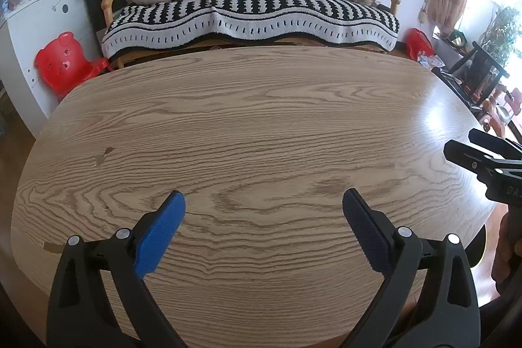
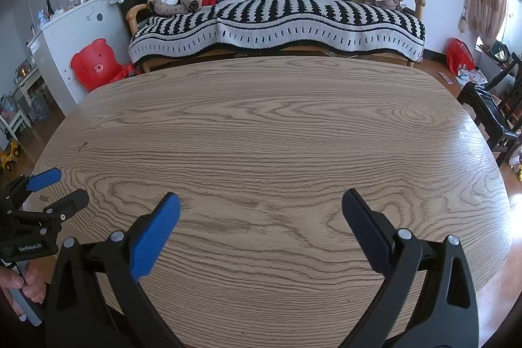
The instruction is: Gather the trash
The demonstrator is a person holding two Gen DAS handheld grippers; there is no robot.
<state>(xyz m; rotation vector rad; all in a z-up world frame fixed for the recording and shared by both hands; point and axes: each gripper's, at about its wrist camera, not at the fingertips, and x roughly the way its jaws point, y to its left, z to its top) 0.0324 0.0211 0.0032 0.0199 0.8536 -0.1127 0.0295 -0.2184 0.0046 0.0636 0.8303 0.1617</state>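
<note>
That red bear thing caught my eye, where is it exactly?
The red bear stool lies tipped on the floor, left in both views, beyond the table, between the white cabinet and the striped sofa.

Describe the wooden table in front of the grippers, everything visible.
The wooden table has a rounded, oval-looking top with pale oak-like grain and a smooth, glossy finish that catches window glare on its right side. A small dark mark sits near its left edge. No trash shows on it. Both open grippers, left gripper and right gripper, hover above its near edge.
</note>
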